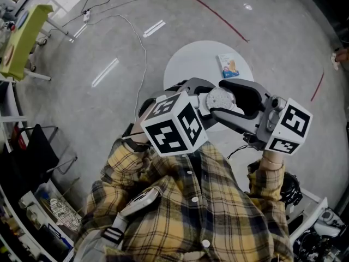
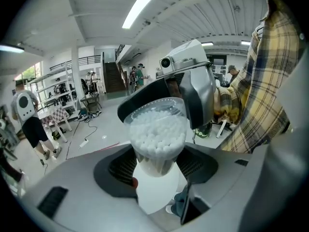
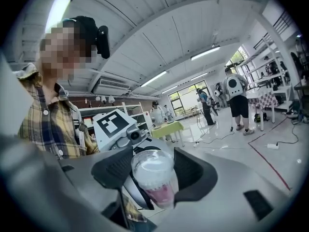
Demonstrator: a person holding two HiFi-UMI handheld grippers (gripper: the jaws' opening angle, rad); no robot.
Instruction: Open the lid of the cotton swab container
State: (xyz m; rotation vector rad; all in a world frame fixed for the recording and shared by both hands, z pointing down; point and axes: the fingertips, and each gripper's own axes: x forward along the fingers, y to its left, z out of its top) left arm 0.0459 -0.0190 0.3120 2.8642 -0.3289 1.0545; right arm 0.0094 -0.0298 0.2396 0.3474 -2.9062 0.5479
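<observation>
The cotton swab container point(image 1: 220, 98) is a small clear round tub packed with white swabs, held in the air over the round white table point(image 1: 185, 64). My left gripper point(image 1: 210, 100) grips its narrow lower body: in the left gripper view the tub point(image 2: 157, 134) rises from between my left gripper's point(image 2: 157, 170) pads. My right gripper point(image 1: 232, 102) comes in from the opposite side. Its black jaws close around the tub's upper rim, where the clear lid sits. In the right gripper view the tub point(image 3: 154, 178) fills the gap of my right gripper point(image 3: 152, 169).
A small printed box point(image 1: 229, 66) lies on the table's far side. Cables point(image 1: 136, 31) and a red tape line point(image 1: 212, 12) cross the grey floor. A green table point(image 1: 24, 37) stands far left. People point(image 3: 236, 100) stand in the background.
</observation>
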